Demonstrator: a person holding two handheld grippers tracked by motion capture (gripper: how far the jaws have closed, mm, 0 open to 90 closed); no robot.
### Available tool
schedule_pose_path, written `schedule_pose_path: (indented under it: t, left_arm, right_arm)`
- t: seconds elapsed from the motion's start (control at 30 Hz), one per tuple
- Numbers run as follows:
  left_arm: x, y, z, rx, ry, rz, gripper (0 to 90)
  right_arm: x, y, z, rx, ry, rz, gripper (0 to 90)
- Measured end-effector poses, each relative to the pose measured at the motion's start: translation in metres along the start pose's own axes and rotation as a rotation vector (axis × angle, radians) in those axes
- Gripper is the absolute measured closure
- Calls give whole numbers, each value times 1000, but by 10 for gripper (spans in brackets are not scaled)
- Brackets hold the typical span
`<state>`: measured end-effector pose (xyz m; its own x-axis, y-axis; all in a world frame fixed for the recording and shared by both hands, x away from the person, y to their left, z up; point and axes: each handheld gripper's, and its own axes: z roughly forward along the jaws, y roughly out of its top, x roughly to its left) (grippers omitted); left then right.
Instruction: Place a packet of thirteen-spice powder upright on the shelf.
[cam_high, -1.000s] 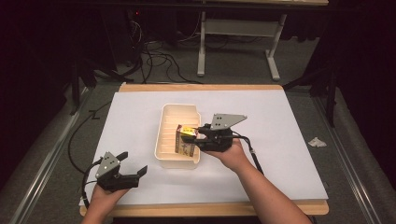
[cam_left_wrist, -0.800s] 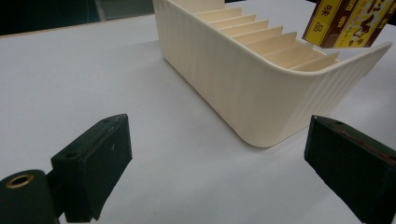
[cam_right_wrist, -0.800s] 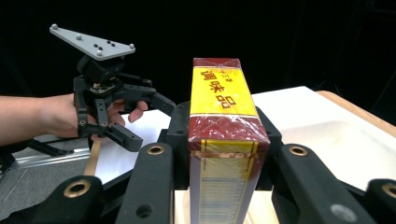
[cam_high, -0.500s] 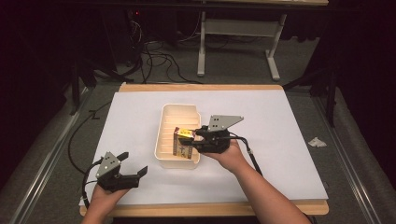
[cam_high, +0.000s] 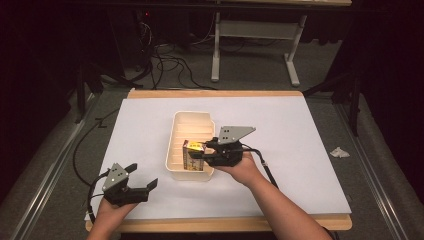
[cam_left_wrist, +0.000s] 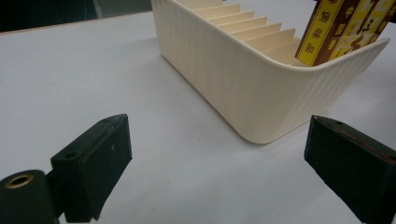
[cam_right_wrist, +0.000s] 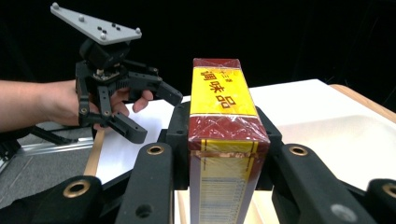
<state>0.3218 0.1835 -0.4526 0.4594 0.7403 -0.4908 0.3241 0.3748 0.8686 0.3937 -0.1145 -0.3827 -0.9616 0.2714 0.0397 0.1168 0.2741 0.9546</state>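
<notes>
**A:** Where is the box?

**B:** The right gripper (cam_high: 204, 156) clamps a red-and-yellow carton (cam_high: 194, 156) between both pads, holding it in the near end of the cream slotted tray (cam_high: 176, 150). In the left gripper view the carton leans against the tray's near end wall, its top above the rim. Whether its base touches the tray floor cannot be told.

**A:** And the other tool?

**B:** The left gripper (cam_high: 141, 185) rests low at the near left of the white sheet (cam_high: 300, 140), jaws spread wide with nothing between them. Its own view shows bare sheet between the pads and the tray's rounded near corner just beyond.

**A:** How much room is there around the tray?

**B:** Plenty. The tray sits near the middle of the sheet, its long side running away from the person. Open sheet lies on the left, the right and the far side. The slots behind the carton stand vacant. The left gripper stays well apart from the tray wall.

**A:** The table's limits?

**B:** A wooden table edge (cam_high: 215, 93) frames the sheet at the far side, with floor and cables (cam_high: 165, 60) beyond. A crumpled scrap (cam_high: 339, 152) lies off the sheet's right edge.
</notes>
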Motion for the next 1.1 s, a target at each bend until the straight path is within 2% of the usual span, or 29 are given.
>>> schedule_pose_path:
  t: [0.7, 1.1]
  left_arm:
    - [-1, 0, -1, 1, -7, -10, 81]
    - [-1, 0, -1, 11, -12, -1, 81]
  right_arm:
    - [5, -17, 18, 87, -25, -32, 688]
    - [6, -25, 24, 115, -37, -28, 686]
